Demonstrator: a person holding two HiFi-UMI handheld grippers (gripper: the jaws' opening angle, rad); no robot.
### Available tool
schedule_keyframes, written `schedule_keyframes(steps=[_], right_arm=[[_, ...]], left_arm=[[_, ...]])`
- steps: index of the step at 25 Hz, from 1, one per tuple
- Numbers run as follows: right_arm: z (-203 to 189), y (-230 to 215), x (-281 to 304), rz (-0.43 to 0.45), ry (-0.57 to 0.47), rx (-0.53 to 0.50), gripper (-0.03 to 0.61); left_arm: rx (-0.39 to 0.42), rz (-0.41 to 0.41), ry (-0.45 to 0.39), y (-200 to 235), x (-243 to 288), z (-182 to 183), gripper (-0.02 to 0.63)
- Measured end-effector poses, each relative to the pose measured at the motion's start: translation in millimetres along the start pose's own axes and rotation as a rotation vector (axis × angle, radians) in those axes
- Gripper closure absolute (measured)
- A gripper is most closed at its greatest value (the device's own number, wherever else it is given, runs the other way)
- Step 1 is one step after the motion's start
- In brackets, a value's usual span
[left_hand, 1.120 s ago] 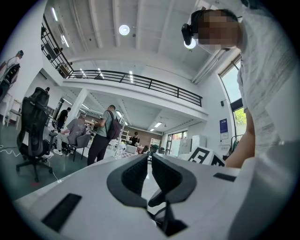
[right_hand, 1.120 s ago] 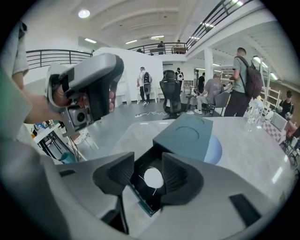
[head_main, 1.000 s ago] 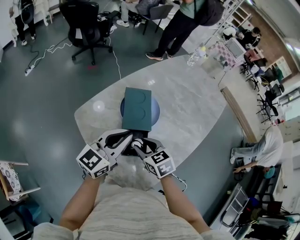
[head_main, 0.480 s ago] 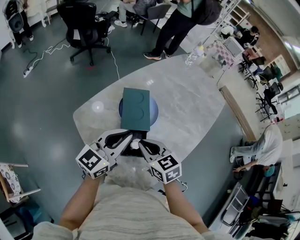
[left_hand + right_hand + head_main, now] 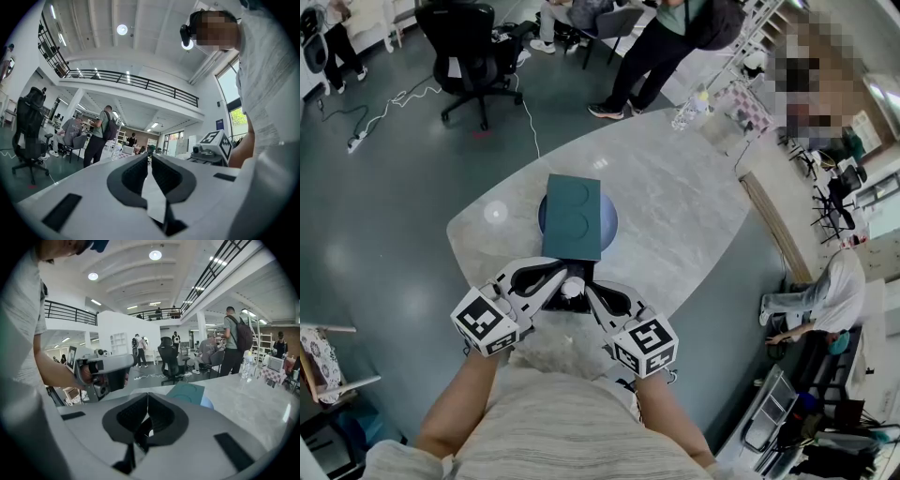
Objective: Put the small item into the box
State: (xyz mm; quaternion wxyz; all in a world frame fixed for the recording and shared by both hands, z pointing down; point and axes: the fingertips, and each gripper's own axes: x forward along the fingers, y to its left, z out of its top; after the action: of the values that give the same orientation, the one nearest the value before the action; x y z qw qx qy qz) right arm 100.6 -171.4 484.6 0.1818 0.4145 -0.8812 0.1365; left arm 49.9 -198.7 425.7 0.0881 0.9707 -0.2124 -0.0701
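Two claws meet over the near edge of the surface in the head view. The left claw reaches in from the near left and the right claw from the near right, with their tips almost touching. A small white item sits right at those tips. Just past it on the far side lies the teal box, lid on, resting on a blue disc near the middle of the surface. The item is outside the box, just beside its near end.

In the left gripper view, the left claw has its jaws drawn close together, with only a thin slit between the pads. The white item is wedged low between them, so this claw is gripping it.

In the right gripper view, the right claw has just been closing, and its jaws now meet at the tips. Only a white speck shows low behind the pads, and I cannot tell whether the item is pinched there. The box and disc lie beyond, to the far right.
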Motion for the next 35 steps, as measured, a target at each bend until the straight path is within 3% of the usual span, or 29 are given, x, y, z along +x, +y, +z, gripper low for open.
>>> schedule_keyframes(steps=[16,35], right_arm=[[20.2,3.8,-23.3,-0.013,-0.086,-0.009,0.560],[24.1,10.8,-24.4,-0.014,-0.083,-0.031,0.560]], left_arm=[[0.005,0.008,0.007,-1.8,-2.2,-3.4,0.574],[0.003,0.014,0.011,-1.0,-7.4,-1.3,0.574]])
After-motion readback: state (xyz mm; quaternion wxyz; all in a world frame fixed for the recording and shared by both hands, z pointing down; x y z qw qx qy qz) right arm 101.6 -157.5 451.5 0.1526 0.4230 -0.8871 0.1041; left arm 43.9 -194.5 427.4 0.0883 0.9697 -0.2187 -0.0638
